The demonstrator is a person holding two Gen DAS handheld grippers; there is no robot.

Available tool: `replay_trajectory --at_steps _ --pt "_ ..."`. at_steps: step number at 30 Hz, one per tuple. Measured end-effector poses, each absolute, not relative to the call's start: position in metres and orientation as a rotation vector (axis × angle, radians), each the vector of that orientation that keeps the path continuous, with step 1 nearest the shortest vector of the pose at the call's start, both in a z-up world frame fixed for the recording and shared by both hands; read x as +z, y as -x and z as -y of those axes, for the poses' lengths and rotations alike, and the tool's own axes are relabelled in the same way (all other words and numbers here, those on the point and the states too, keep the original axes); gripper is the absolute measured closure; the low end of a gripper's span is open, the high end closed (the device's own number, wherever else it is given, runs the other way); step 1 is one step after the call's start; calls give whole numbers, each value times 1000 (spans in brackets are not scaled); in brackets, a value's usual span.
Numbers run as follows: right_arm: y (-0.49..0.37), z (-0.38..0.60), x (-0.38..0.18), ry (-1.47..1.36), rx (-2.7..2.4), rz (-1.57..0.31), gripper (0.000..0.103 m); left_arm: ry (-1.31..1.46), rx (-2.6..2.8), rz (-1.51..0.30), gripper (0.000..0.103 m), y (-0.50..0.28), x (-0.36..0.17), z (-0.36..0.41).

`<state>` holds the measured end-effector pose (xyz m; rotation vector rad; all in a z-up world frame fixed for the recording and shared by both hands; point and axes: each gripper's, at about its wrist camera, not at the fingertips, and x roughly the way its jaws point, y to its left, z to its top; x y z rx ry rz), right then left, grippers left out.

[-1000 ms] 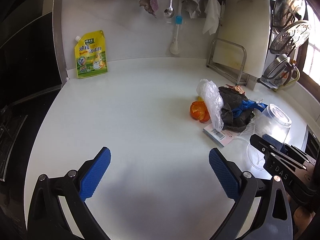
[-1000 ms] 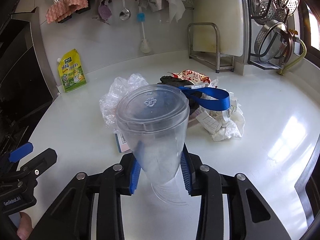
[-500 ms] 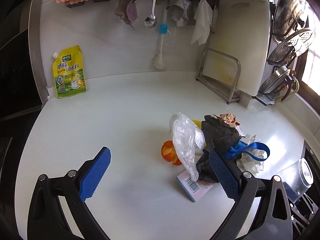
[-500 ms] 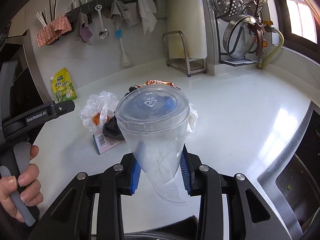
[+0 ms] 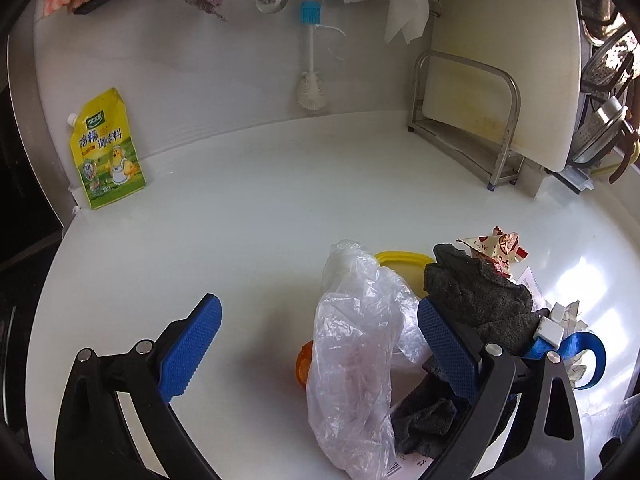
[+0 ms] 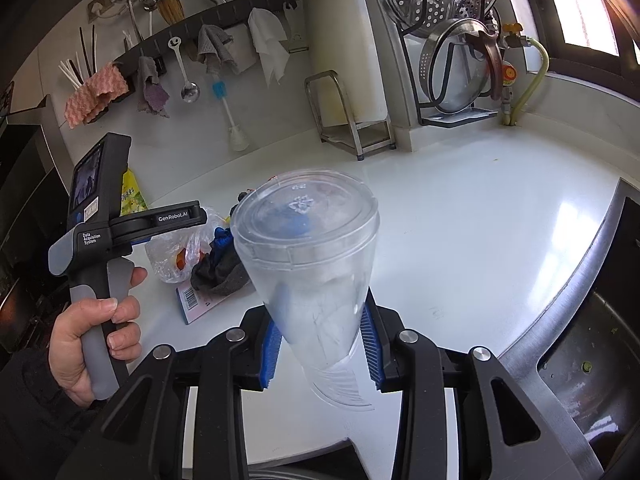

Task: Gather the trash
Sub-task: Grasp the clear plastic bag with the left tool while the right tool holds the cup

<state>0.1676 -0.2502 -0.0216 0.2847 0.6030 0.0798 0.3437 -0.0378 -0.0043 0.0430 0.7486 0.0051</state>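
Right wrist view: the cup (image 6: 308,264) is clamped near its narrow base between the blue pads (image 6: 271,350) of the right gripper (image 6: 320,350). Its long axis tilts up and away toward 12 o'clock, the lidded wide end farthest from the camera, held above the counter (image 6: 460,216). At 9 o'clock from the cup lies the trash pile: a clear bag (image 6: 176,252), a dark cloth (image 6: 224,276) and a barcoded card (image 6: 196,300). Farther toward 9 o'clock, a hand (image 6: 96,340) grips the left gripper's handle. At 4 o'clock is the sink (image 6: 592,360).

Left wrist view: the left gripper (image 5: 320,348) has its jaws wide apart, the bag (image 5: 352,360) between them, untouched.
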Motion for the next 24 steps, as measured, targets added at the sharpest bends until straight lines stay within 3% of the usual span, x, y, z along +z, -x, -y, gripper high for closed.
replay_trajectory --at_steps 2,5,8,10,16,24 --pt "-168 252 -23 -291 82 -606 69 -45 -18 -731 13 -343 -3 41" --pt "-169 253 -25 -290 87 -610 69 -43 -50 -717 29 -342 0 44" --pt "-169 253 -25 -295 90 -607 69 -75 -62 -750 50 -346 -5 50" --pt "-169 253 -24 -297 90 -603 69 -71 -76 -785 71 -349 -11 51" --pt "-169 253 -24 -294 92 -608 69 -39 -83 -752 85 -344 -1 43" --pt "-163 249 -22 -289 98 -597 69 -16 -92 -658 86 -313 40 28"
